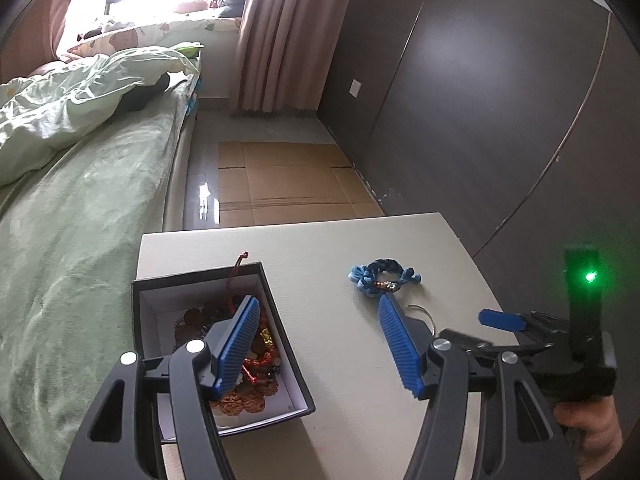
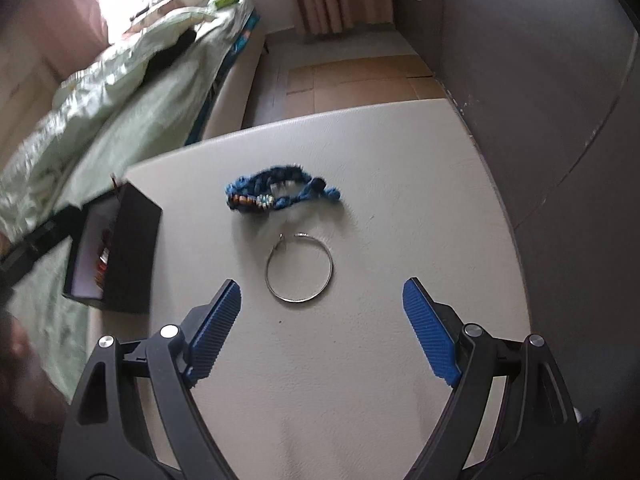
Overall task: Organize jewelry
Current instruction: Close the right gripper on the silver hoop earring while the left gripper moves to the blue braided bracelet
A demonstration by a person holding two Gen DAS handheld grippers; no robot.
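A black box with a white lining [image 1: 148, 292] sits at the table's left edge and holds red and brown bead jewelry [image 1: 256, 360]; a red cord [image 1: 236, 276] hangs over its far wall. The box also shows in the right wrist view [image 2: 132, 240]. A blue braided bracelet [image 1: 378, 276] [image 2: 280, 190] lies mid-table. A thin silver bangle [image 2: 299, 268] lies just nearer; in the left wrist view [image 1: 424, 312] it is mostly hidden by a finger. My left gripper [image 1: 320, 320] is open and empty, its left finger over the box. My right gripper [image 2: 322, 308] is open and empty, just short of the bangle.
The small cream table [image 2: 360, 360] stands beside a bed with green bedding [image 1: 72, 200]. A dark wardrobe wall [image 1: 480, 100] runs along the right. Flattened cardboard [image 1: 288, 184] lies on the floor beyond the table. The right gripper's body [image 1: 520, 336] shows at the table's right edge.
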